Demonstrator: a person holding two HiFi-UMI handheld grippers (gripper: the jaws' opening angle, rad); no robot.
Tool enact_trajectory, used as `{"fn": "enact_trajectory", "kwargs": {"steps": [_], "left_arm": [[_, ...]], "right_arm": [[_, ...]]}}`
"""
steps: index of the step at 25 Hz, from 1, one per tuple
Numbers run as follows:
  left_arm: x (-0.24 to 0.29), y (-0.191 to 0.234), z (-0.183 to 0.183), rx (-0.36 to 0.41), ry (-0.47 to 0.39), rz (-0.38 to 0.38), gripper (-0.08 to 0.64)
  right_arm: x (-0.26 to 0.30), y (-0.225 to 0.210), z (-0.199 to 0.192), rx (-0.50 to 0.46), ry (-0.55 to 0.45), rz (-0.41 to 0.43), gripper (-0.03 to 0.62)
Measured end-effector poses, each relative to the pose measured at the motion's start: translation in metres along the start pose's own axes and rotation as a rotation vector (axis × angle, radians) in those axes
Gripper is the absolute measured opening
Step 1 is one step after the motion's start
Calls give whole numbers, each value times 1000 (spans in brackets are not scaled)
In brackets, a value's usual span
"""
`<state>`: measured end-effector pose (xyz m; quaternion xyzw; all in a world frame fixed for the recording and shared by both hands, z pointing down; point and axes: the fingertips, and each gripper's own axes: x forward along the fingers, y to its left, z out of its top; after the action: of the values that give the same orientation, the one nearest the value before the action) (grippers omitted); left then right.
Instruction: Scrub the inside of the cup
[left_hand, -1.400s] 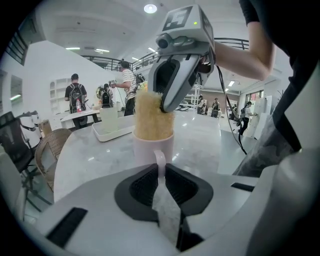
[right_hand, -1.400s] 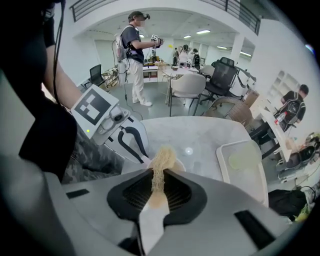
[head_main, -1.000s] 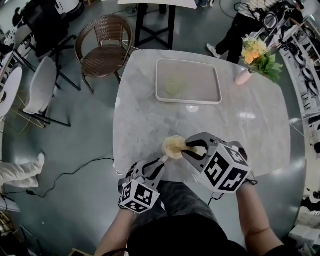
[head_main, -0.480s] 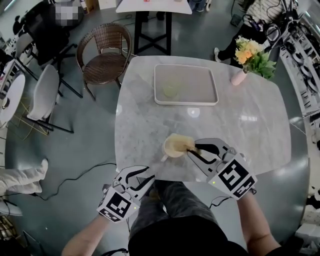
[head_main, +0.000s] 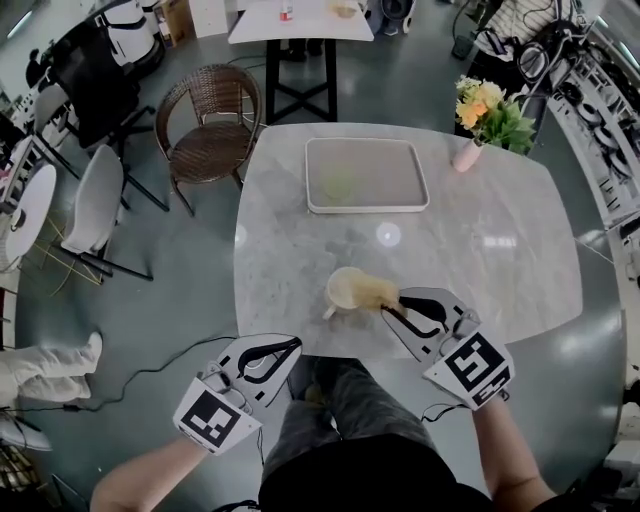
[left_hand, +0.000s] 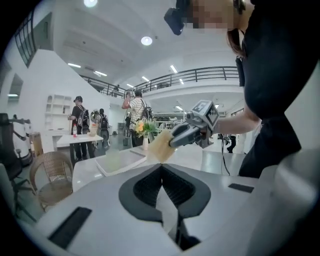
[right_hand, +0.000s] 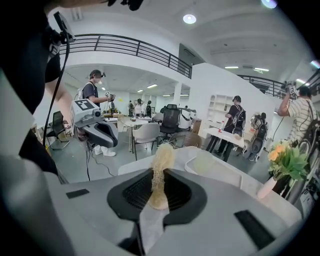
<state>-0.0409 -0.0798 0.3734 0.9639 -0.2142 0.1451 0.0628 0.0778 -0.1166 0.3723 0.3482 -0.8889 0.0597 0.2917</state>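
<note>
My right gripper was clamped on the sponge, a pale yellow, coarse, stringy pad squeezed into a thin upright strip between my black ribbed pads. Its free end fanned out loose and frayed past my fingertips. In the head view that end lay over the right side of the cup's mouth; whether it reached the inner wall I could not tell.

The cup was round, smooth and cream-coloured. It stood upright near the front edge of the table, its small handle turned toward the front left. The tabletop was glossy grey-white marble with rounded corners and soft veining.

My left gripper hung off the table, out over the grey floor, well apart from the cup. Its jaws had just been closing. In the left gripper view the two ridged pads met in a tight seam with nothing between them.

Farther back on the marble lay a shallow rectangular tray, matt beige with a raised pale rim. It held one small round pale-green thing that I could not identify. At the far right corner stood a slim pink vase of yellow and orange flowers. A brown wicker chair sat beside the far left corner.
</note>
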Motion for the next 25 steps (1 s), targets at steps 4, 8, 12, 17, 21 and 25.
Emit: {"fn": "enact_trajectory", "kwargs": {"steps": [4,8,12,17,21,25], "left_arm": [[-10,-6,17,19,-32,-1,12],[-16,-13,24,-13,-45,7,12],[-16,-19,25,-39,-60,36,12],[-18,-36,31,-23,-102,47,12],[-20,-43,31,-42,-121,71,12],[-18,-48,32,-71,-138,99,12]], "right_arm": [[-12,11,2,35,-38,-15,63],[-23,23,5,62,-75,-27,63],[-36,35,6,67,-105,-37,63],[-57,46,3,86,-136,-69,63],[-74,52,1,114,-166,-121,63],[-89,64,-4,146,-196,-128,63]]}}
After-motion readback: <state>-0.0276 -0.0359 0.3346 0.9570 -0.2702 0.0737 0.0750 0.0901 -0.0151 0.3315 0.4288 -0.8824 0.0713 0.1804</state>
